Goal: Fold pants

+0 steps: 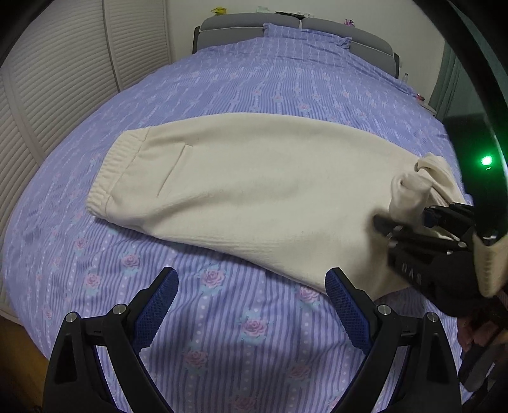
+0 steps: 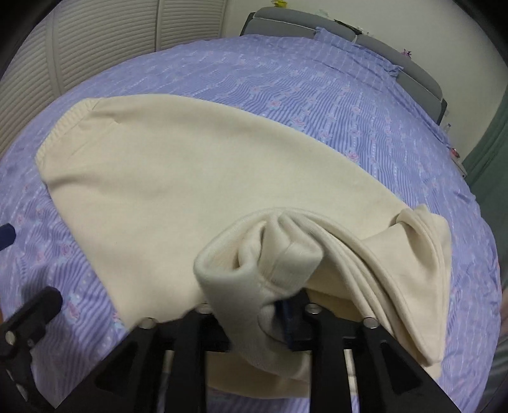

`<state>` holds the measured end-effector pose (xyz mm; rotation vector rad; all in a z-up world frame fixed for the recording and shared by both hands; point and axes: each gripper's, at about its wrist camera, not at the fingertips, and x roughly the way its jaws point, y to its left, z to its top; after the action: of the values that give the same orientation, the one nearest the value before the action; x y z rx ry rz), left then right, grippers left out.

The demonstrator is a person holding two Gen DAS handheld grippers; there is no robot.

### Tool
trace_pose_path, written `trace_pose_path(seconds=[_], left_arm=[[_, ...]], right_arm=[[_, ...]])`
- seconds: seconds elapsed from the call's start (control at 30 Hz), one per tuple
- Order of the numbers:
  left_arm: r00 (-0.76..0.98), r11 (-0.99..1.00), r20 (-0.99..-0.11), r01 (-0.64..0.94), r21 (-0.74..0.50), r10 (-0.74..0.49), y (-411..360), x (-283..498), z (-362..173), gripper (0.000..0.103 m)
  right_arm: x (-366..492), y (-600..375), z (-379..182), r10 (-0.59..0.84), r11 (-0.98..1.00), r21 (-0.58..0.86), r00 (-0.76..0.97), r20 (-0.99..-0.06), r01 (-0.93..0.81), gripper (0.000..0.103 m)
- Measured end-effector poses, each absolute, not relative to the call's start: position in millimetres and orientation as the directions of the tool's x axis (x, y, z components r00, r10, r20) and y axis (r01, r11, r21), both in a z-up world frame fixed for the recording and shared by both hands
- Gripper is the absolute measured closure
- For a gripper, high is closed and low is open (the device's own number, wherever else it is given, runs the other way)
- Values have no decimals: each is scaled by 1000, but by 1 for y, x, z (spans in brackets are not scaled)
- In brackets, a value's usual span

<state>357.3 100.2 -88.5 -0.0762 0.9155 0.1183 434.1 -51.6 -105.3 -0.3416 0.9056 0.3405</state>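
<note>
Cream sweatpants folded lengthwise on a floral bedspread; cuff end bunched at the right gripper.

Nearest the left wrist camera, the left gripper [image 1: 250, 305] stands with its blue-padded jaws wide apart and nothing between them, over bare bedspread [image 1: 222, 333] just short of the sweatpants [image 1: 254, 190]. The sweatpants lie flat across the bed, long axis running side to side: ribbed waistband [image 1: 108, 178] pointing left toward the louvered wardrobe doors [image 1: 63, 79], a slit pocket [image 1: 173, 168] just inside it. At the opposite end the leg cuffs [image 2: 254, 263] are gathered into a raised bundle draped over the right gripper [image 2: 285, 321]; one blue pad shows under the cloth, but whether the pads press on it cannot be told. Beyond the sweatpants, a matching pillow [image 1: 304, 35] lies against the grey headboard [image 1: 228, 25].
</note>
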Motion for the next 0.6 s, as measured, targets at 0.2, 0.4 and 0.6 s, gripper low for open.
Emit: trace_pose_path(seconds=[0.2, 0.4, 0.6], left_arm=[[634, 992, -768, -124, 17, 92, 96, 349, -70, 8], [675, 994, -732, -106, 24, 89, 85, 338, -44, 8], [689, 999, -724, -39, 20, 41, 57, 342, -35, 8]], right_arm=[[396, -53, -77, 196, 904, -95, 601, -775, -417, 57], [370, -87, -48, 220, 922, -63, 650, -728, -383, 56], [372, -144, -28, 208, 950, -34, 708, -675, -311, 56]])
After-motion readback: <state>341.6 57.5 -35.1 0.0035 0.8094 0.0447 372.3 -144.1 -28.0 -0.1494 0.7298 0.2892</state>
